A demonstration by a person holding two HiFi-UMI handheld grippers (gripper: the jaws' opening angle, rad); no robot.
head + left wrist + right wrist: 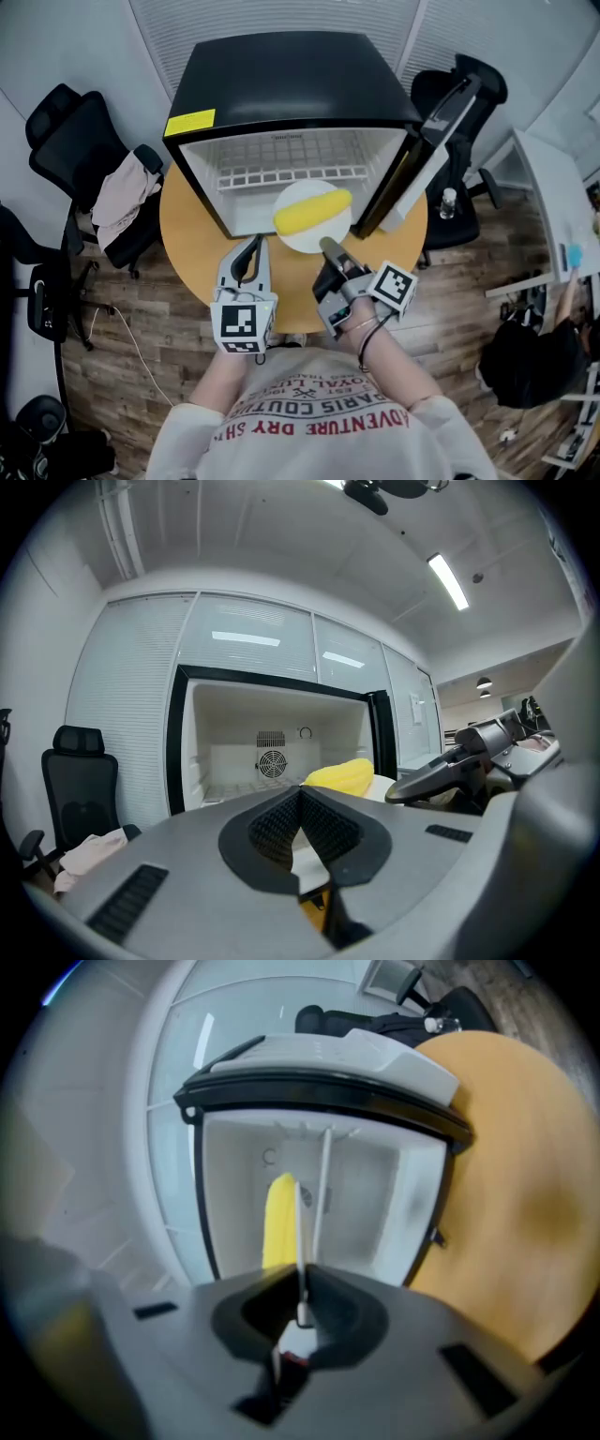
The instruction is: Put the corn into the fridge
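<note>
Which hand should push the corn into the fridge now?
Right. The right gripper grips the rim of the white plate carrying the corn, right at the open fridge. The left gripper is shut and holds nothing.

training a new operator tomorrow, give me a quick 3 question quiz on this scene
1. True or false: the fridge stands shut.
2. What is the right gripper shut on? A) the corn cob itself B) the rim of the white plate C) nothing
3. Fill in: the corn lies on the plate, and the gripper with nothing between its jaws is the ____ one.

Key: 1 false; 2 B; 3 left, the left gripper.
</note>
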